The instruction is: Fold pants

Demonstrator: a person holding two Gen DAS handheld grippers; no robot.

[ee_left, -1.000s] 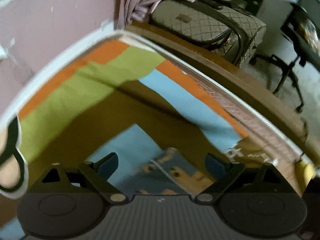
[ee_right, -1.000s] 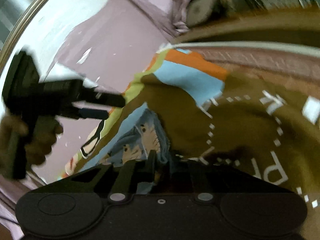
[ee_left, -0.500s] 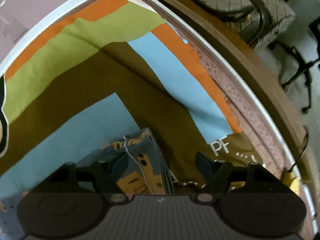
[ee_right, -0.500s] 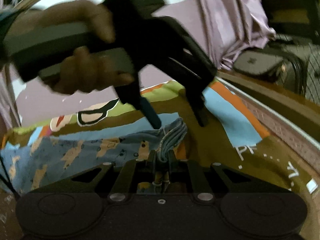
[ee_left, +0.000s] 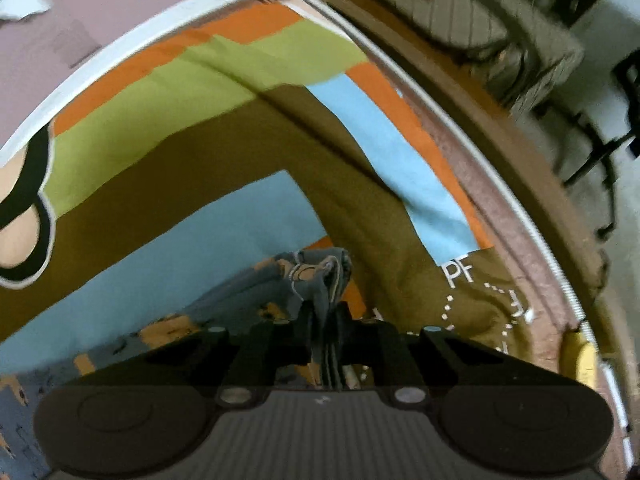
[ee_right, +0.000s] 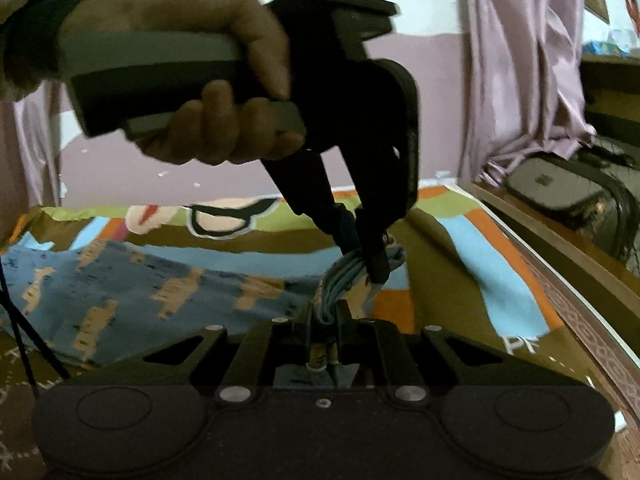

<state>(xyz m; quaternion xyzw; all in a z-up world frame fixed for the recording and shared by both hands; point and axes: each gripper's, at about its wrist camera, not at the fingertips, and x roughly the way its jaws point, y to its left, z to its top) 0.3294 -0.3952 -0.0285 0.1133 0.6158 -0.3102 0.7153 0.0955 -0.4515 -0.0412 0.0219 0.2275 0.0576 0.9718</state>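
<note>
Pants on patchwork bed sheet; mauve wall, curtain, suitcase right. Left gripper just closed on hem; right gripper pinching pants too.

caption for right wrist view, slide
Both grippers, left and right, pinch the bunched pants end above the bedsheet.

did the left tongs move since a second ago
Yes. The left tongs have come in from the left, off the pink wall, down onto the bunched pants, and have just been closing on that end.
</note>
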